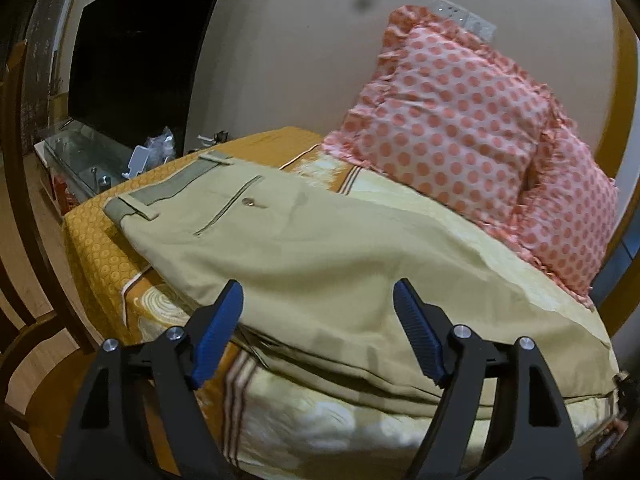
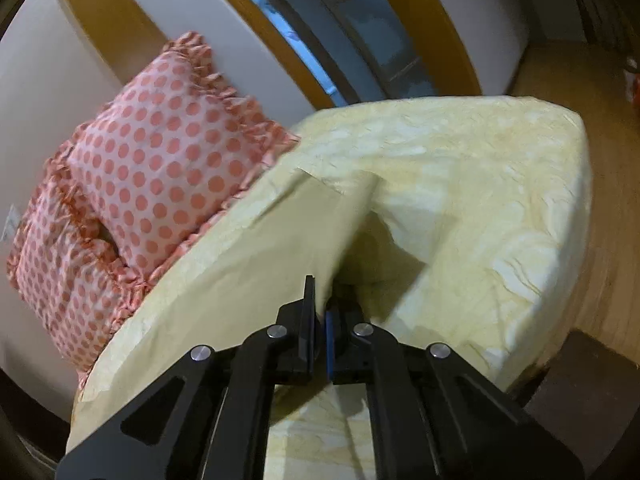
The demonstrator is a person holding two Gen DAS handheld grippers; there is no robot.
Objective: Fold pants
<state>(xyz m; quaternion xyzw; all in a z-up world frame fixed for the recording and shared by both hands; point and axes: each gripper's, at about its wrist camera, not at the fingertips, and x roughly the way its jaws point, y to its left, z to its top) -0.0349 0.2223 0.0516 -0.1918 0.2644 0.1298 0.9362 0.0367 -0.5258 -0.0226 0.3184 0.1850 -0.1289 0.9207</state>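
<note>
Beige pants (image 1: pixel 304 248) lie along the bed, waistband and back pocket at the far left. My left gripper (image 1: pixel 318 300) is open, its blue pads on either side of the pants' near edge and just above it. My right gripper (image 2: pixel 319 304) is shut on the pants' leg end (image 2: pixel 280 248) and holds the cloth lifted off the bed, so the fabric drapes from the jaws. The pinched edge itself is hidden between the fingers.
The bed (image 2: pixel 480 200) has a pale yellow and orange patterned cover (image 1: pixel 96 248). Two pink polka-dot pillows (image 1: pixel 460 120) lean on the wall at the back. A glass table (image 1: pixel 76 156) with clutter stands beyond the bed's left end. Wood floor (image 2: pixel 608 184) lies right.
</note>
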